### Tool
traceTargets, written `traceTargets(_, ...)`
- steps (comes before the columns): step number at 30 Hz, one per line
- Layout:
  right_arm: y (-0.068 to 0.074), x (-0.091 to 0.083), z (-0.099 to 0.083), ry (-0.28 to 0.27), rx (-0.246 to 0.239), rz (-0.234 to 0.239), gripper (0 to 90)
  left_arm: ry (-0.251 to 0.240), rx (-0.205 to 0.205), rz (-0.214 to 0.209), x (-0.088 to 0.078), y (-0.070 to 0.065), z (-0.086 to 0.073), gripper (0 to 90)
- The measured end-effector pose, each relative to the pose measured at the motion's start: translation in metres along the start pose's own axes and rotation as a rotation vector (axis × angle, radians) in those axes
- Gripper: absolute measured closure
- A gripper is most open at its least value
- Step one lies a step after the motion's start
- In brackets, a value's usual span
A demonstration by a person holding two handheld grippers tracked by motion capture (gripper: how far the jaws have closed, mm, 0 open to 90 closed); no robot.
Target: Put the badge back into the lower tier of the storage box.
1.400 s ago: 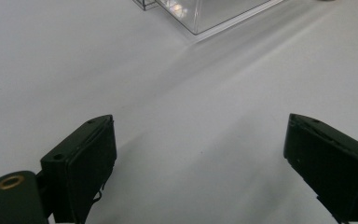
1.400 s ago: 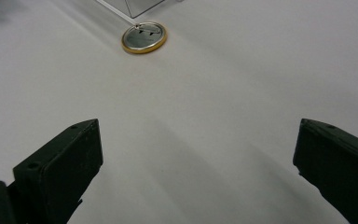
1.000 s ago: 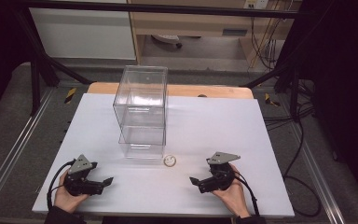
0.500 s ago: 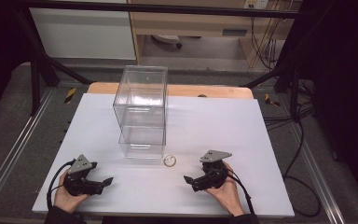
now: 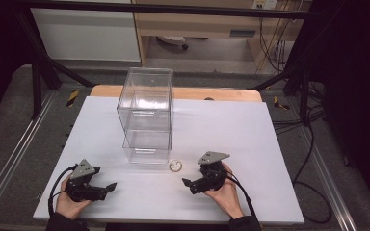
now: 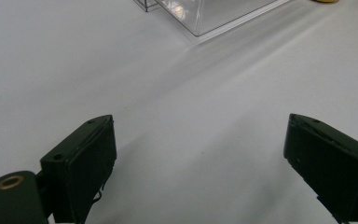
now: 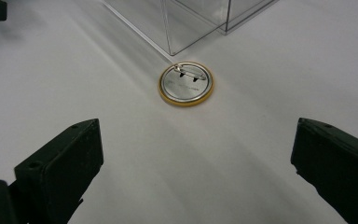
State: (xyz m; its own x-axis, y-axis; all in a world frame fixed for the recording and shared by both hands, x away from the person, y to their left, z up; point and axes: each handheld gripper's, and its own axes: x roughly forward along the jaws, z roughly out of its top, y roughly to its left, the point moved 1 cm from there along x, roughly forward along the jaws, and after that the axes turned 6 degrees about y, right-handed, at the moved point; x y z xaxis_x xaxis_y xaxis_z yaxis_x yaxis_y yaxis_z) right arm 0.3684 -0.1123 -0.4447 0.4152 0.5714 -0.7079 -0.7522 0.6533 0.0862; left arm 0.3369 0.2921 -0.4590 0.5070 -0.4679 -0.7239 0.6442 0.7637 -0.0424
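In the left gripper view we see the clear box (image 6: 214,11) cut off by the top edge at 12 o'clock, with just a corner and a wall of it in frame, and a yellow sliver (image 6: 326,1) at the 1 o'clock corner that is too cropped to identify. In the high view the box (image 5: 146,115) shows whole: a tall transparent case standing upright on the white surface (image 5: 250,130), apparently in two stacked tiers, though its see-through walls make the inner layout hard to read. The pin badge (image 5: 175,166) lies flat on the surface just beside the box's near corner; from above it is too small to read. In the right gripper view the badge (image 7: 185,84) lies with its silver back and pin clasp facing up and a yellow rim around it, at 12 o'clock from the jaws and apart from them; we cannot see its front face. We find the left gripper (image 5: 107,188) at 7 o'clock on the surface, held low in the left hand (image 5: 70,204), jaws spread wide with nothing between them, as the left gripper view (image 6: 200,172) confirms. The right gripper (image 5: 189,186) sits at 5 o'clock in the right hand (image 5: 224,195), pointing toward the badge; its jaws are likewise spread wide (image 7: 196,172) and grasp nothing.
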Motion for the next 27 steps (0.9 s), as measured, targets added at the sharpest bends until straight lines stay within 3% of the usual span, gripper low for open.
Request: traceTargets(27,0.006,0.029,0.031,0.008,-0.001,0.005,7.2,-0.003,0.001,0.002,0.000,0.000,0.000,8.9)
